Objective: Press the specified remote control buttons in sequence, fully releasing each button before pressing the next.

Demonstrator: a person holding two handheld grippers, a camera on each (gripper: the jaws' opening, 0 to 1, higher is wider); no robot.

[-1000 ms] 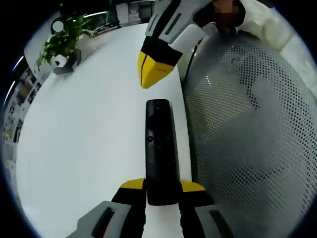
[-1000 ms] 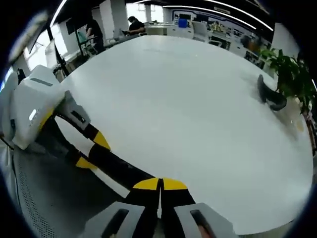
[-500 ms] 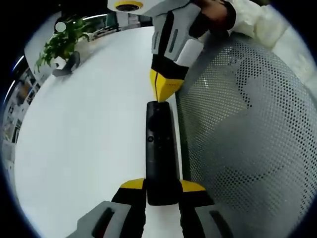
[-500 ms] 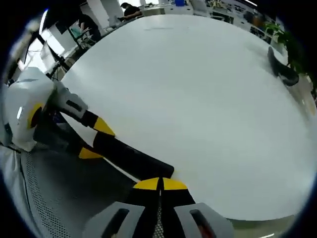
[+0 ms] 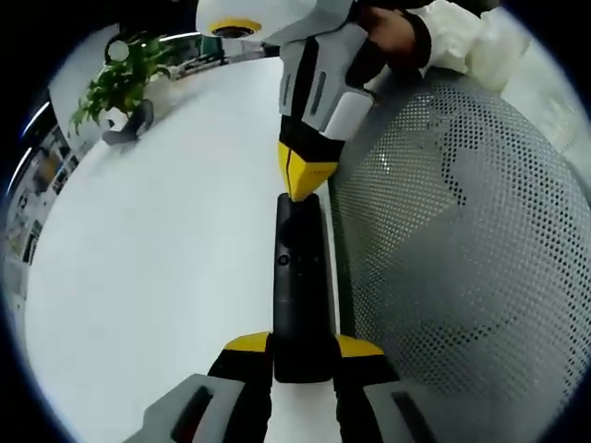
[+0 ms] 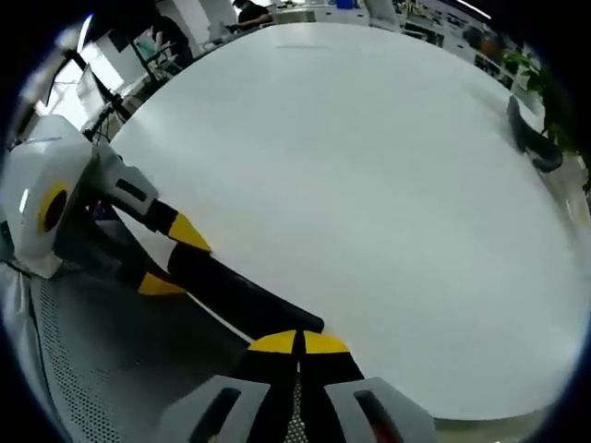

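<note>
A long black remote control [image 5: 300, 295] is held over the edge of a white table [image 5: 166, 277]. My left gripper [image 5: 303, 346] is shut on its near end, with a yellow-tipped jaw on either side. My right gripper [image 5: 303, 180] comes down from the top of the left gripper view, shut, its yellow tips resting on the remote's far end. In the right gripper view my right gripper [image 6: 297, 343] is shut with its tips at the end of the remote [image 6: 240, 295]. The left gripper [image 6: 174, 258] clamps the remote's other end there.
A grey mesh chair back [image 5: 462, 258] stands close on the right of the remote, against the table edge. A potted plant [image 5: 115, 83] and a dark curved object [image 5: 129, 125] sit at the table's far side. Desks and people show beyond the table [image 6: 369, 185].
My right gripper has come down from above the table and turned until its shut tips meet the remote's far end. The left gripper keeps its hold on the remote.
</note>
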